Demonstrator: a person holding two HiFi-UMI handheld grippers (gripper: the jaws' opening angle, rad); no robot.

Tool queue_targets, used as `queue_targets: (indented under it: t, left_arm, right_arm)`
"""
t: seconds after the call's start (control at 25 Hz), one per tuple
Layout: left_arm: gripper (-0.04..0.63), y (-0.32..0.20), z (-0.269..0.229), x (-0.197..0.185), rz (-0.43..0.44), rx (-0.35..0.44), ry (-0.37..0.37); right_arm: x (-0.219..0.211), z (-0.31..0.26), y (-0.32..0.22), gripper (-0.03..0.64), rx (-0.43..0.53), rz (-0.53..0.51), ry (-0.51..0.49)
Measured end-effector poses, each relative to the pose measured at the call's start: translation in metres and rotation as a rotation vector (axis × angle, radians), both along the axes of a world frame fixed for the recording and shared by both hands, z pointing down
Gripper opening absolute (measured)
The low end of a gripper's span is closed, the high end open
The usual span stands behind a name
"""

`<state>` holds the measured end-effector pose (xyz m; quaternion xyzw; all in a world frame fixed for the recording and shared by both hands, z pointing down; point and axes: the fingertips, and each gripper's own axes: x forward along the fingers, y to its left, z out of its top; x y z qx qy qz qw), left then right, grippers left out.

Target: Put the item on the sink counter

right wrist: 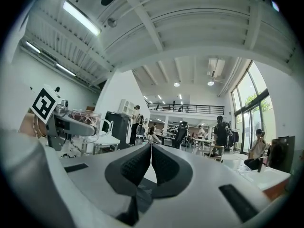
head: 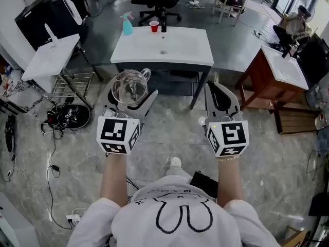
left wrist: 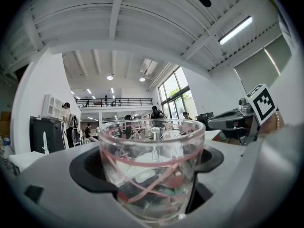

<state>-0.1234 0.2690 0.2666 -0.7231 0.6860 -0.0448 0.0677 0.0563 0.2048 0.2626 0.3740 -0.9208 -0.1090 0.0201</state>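
Note:
My left gripper [head: 131,92] is shut on a clear glass mug [head: 129,86] with pink swirls and a handle, held upright in the air short of the white sink counter [head: 198,54]. In the left gripper view the glass mug [left wrist: 151,167] fills the space between the jaws. My right gripper [head: 221,98] is beside it at the same height, shut with nothing in it; its dark pads [right wrist: 164,167] meet in the right gripper view. The counter has a basin with a drain [head: 163,51] in its middle.
At the counter's back edge stand a blue spray bottle [head: 127,24], a red cup [head: 153,26] and a dark bottle [head: 163,24]. A second white sink top [head: 51,55] on a wire rack is at left, a wooden vanity [head: 277,73] at right. Cables lie on the floor at left.

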Motion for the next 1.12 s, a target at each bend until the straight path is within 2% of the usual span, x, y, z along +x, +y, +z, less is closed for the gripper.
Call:
queue_targets:
  t: [0.28,0.64,1.12]
  left_arm:
    - [0.479,-0.106,-0.004,-0.006,-0.032,0.003,0.006]
    - [0.479,-0.194,0.009,-0.017,-0.027,-0.023,0.014]
    - [0.48,-0.354,0.015,-0.049,0.1,-0.036,0.01]
  right_arm:
    - [-0.008,-0.001,-0.113,0.029,-0.015,-0.027,0.001]
    - [-0.02,0.015,-0.2,0.029,-0.051,-0.028,0.005]
    - [-0.063,0.031,-0.333,0.029,-0.088,0.036,0.016]
